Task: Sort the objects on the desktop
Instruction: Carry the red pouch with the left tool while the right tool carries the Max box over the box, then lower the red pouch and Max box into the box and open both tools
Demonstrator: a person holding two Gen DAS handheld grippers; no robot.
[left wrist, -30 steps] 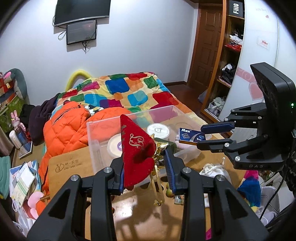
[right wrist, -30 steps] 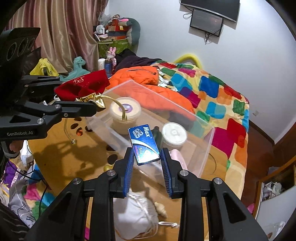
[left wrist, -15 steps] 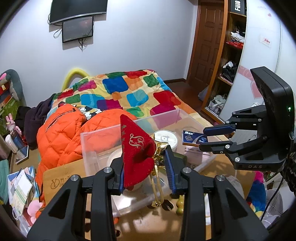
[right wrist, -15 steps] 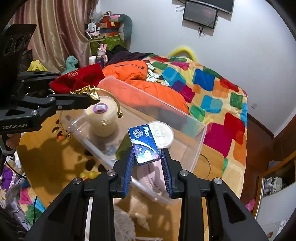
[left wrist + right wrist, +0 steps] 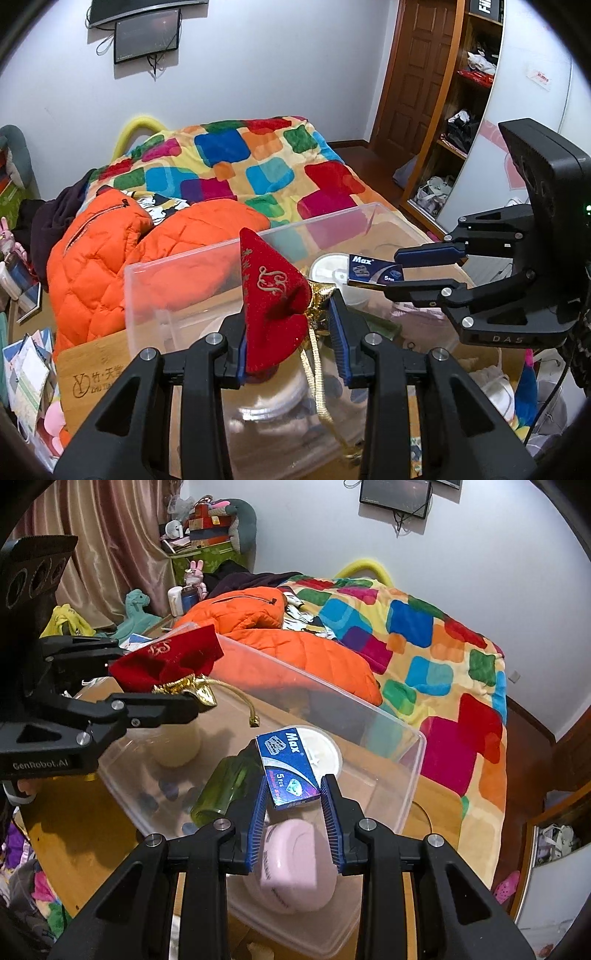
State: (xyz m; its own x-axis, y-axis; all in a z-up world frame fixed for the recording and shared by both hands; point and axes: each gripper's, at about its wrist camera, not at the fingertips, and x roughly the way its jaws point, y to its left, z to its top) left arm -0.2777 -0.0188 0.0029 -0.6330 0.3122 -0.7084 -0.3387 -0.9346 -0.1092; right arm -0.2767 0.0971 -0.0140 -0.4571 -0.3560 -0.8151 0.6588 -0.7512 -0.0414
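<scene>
My left gripper [image 5: 288, 332] is shut on a red velvet pouch [image 5: 273, 299] with a gold drawstring and holds it above the clear plastic bin [image 5: 177, 258]. It also shows in the right wrist view [image 5: 166, 661]. My right gripper [image 5: 293, 801] is shut on a small blue "Max" box [image 5: 288, 764] and holds it over the bin [image 5: 413, 782]. The box also shows in the left wrist view [image 5: 373, 269]. Inside the bin lie a pink case [image 5: 295, 860], a green bottle [image 5: 218, 790] and round white lidded tubs [image 5: 325, 749].
The bin sits on a wooden table [image 5: 55, 819]. Behind it is a bed with an orange jacket [image 5: 110, 251] and a patchwork blanket [image 5: 240, 166]. A white drawstring bag [image 5: 495, 384] lies on the table to the right. Clutter lines the left wall.
Both grippers have moved forward and are now above the inside of the bin. Each still holds its object. The pink case and green bottle have come into view under the right gripper.
</scene>
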